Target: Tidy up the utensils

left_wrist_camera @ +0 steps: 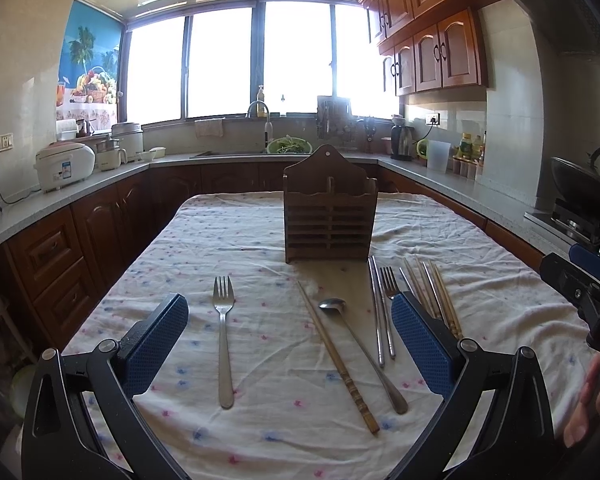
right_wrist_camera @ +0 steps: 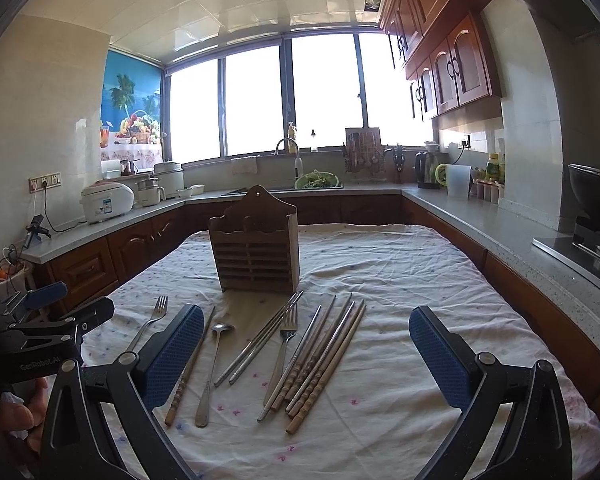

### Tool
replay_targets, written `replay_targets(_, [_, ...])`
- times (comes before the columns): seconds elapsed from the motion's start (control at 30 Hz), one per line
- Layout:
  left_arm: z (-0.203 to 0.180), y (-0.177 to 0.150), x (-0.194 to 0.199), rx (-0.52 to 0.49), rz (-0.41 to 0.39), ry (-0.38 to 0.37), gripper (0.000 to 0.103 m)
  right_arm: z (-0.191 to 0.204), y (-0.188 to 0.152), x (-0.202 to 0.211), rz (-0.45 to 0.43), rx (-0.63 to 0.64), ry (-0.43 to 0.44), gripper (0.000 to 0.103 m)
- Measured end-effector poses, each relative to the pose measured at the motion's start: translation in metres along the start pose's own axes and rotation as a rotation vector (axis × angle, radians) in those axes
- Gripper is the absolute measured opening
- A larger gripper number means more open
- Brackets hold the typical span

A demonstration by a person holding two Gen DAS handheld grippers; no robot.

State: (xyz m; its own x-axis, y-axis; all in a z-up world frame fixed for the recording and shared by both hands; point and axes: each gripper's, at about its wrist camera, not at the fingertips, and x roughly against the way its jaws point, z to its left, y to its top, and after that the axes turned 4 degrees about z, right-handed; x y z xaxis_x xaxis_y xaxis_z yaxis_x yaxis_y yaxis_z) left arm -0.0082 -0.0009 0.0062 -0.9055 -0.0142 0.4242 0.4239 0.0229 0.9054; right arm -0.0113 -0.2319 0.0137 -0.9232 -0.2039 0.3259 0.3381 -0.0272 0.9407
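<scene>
**A:** Nothing is picked up yet, so which piece first?

**B:** I'd judge the lone fork (left_wrist_camera: 224, 336) on the left side of the table (left_wrist_camera: 260, 456) is the easy start for the left gripper (left_wrist_camera: 288, 344) — it lies well apart from everything else, tines pointing to the far side. Close across the narrow handle, not the tines, then carry it tines-up to the wooden holder (left_wrist_camera: 330, 216) standing at the far middle of the cloth.

**A:** And the right gripper (right_wrist_camera: 306, 354)?

**B:** Harder. The wooden chopsticks (right_wrist_camera: 324, 360) lie bunched and touching, with a second fork (right_wrist_camera: 286, 340) and the metal chopsticks (right_wrist_camera: 260, 340) just beside them. Take an outer stick at the near end, or it will likely drag its neighbours. The spoon (right_wrist_camera: 214, 364) and a single chopstick (right_wrist_camera: 190, 364) lie nearer the left.

**A:** How do the tongs stand?

**B:** Both spread wide and empty — blue pads well apart, nothing between them. Each hovers above the near edge, pointed level toward the holder, the left one over the left half, the right one over the bunch.
</scene>
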Motion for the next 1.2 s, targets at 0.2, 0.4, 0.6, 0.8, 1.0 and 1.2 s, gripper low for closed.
replay_targets(0.2, [0.001,0.003,-0.01,0.005,0.036,-0.007,0.103,-0.003,-0.001,-0.008,0.024,-0.008,0.003,0.103])
replay_targets(0.4, [0.009,0.008,-0.036,0.055,0.123,-0.042,0.103,-0.009,0.001,-0.022,0.065,-0.02,0.01,0.103])
replay_targets(0.6, [0.013,0.018,-0.062,0.054,0.184,-0.06,0.103,-0.026,0.008,-0.044,0.129,-0.08,0.004,0.102])
replay_targets(0.8, [0.017,0.028,-0.104,0.065,0.306,-0.081,0.091,-0.05,0.013,-0.08,0.238,-0.171,0.028,0.068])
replay_targets(1.0, [0.02,0.029,-0.139,0.086,0.376,-0.115,0.075,-0.076,0.013,-0.133,0.378,-0.257,0.023,0.042])
replay_targets(1.2, [0.021,0.032,-0.179,0.113,0.483,-0.144,0.058,-0.09,0.009,-0.182,0.476,-0.298,0.015,0.027])
